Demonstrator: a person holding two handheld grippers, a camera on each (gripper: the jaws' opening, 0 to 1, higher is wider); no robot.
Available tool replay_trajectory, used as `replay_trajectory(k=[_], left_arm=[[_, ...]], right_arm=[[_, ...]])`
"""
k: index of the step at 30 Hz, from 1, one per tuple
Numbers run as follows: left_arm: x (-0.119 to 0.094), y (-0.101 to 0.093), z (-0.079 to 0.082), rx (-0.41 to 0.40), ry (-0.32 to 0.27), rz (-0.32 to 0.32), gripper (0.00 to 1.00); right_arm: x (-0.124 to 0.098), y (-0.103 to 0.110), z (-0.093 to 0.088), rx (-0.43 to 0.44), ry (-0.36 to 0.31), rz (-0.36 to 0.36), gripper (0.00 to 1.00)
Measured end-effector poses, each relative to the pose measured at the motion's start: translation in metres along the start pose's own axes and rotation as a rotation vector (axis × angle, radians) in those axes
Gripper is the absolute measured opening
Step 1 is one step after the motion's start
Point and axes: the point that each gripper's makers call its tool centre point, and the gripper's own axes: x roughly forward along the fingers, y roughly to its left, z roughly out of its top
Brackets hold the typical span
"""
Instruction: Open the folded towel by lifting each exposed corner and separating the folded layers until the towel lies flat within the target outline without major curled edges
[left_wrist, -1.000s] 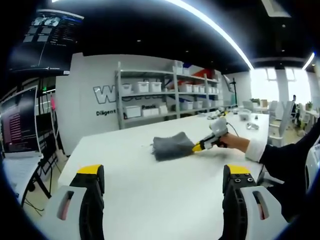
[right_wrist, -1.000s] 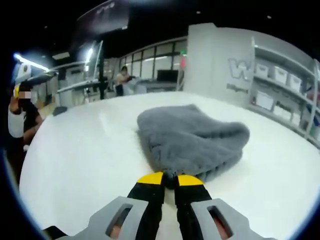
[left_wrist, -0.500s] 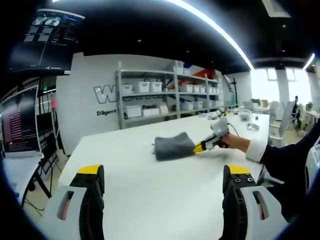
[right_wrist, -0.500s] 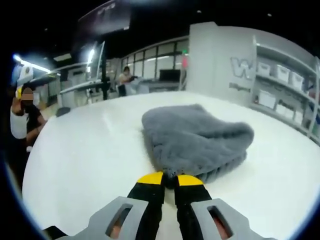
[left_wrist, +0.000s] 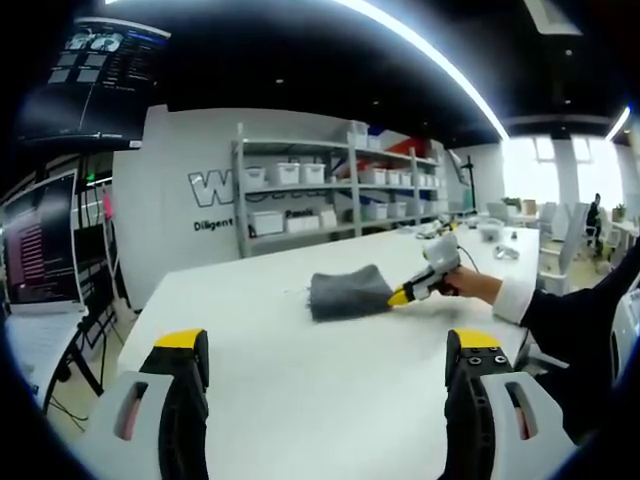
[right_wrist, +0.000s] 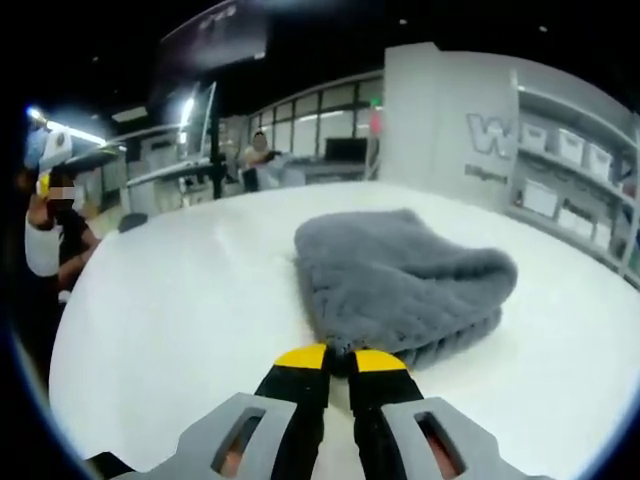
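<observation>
The right claw (right_wrist: 340, 360) is pinched shut on a corner of the gray towel (right_wrist: 405, 280), still folded on the white tabletop (right_wrist: 170, 320). The left claw (left_wrist: 320, 350) is held wide open, well apart. If several layers are caught, the whole bundle probably gets dragged, not opened.

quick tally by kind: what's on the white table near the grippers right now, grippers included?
Grey folded towel: 1
Grippers: 2, the right gripper pinching the towel's near corner, the left gripper held back above bare table, jaws apart
Total: 3
Small items at the table's far end are too small to count.
</observation>
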Motion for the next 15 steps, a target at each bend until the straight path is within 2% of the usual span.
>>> replay_trajectory(k=[15], left_arm=[[0.001, -0.001, -0.001, 0.001, 0.005, -0.001, 0.97]], right_arm=[[-0.002, 0.017, 0.0, -0.003, 0.008, 0.045, 0.03]])
